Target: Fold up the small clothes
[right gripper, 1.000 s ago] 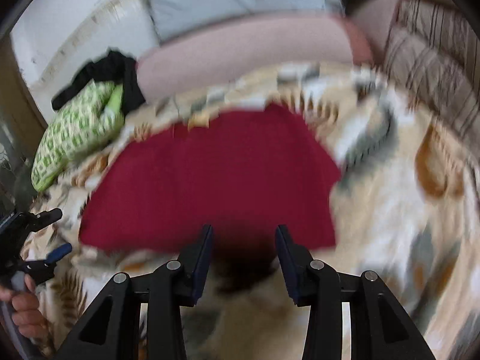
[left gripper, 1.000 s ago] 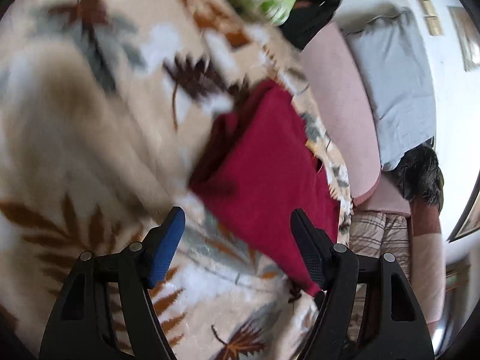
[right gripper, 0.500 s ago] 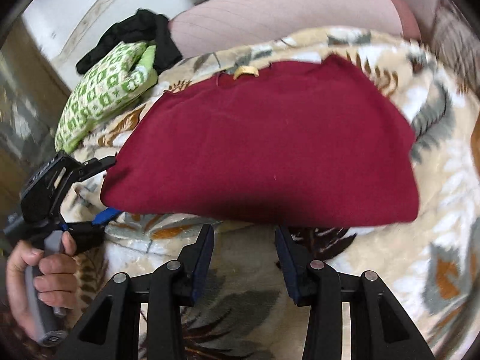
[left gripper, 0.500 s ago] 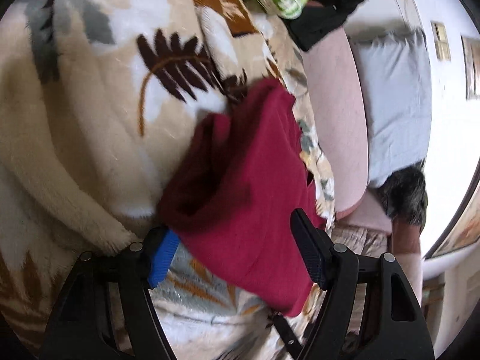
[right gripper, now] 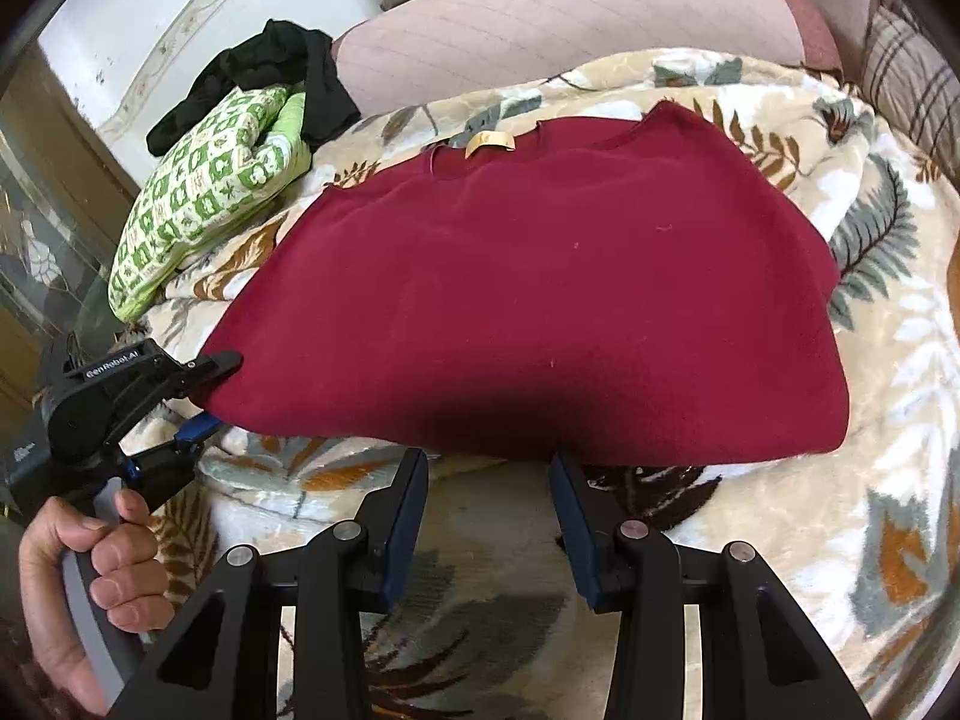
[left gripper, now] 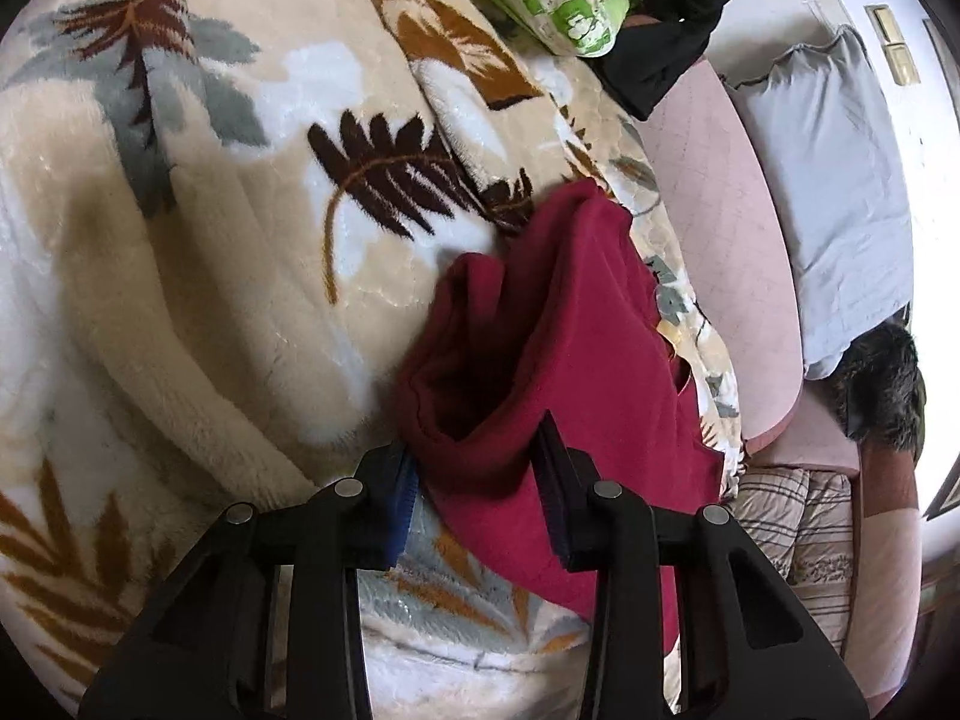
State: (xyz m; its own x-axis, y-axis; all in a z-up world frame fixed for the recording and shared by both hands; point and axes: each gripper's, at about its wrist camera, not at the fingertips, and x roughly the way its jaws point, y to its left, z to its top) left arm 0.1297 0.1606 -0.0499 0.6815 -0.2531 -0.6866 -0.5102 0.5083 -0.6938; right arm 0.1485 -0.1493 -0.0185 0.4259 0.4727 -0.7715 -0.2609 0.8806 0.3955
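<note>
Left gripper (left gripper: 477, 468): jaws have just been closing, now pinched on the bunched corner of the red garment (left gripper: 576, 348), pads pressing the fold.
Right gripper (right gripper: 489, 492): partly open, nothing between the pads, tips just short of the garment's near edge.
Red garment: spread flat on the leaf-print blanket (right gripper: 888, 396), tan neck label (right gripper: 491, 141) at the far side.
Hand (right gripper: 90, 570): wrapped round the left gripper's handle.
Beyond: green patterned bundle (right gripper: 204, 192), black cloth (right gripper: 270, 69).
</note>
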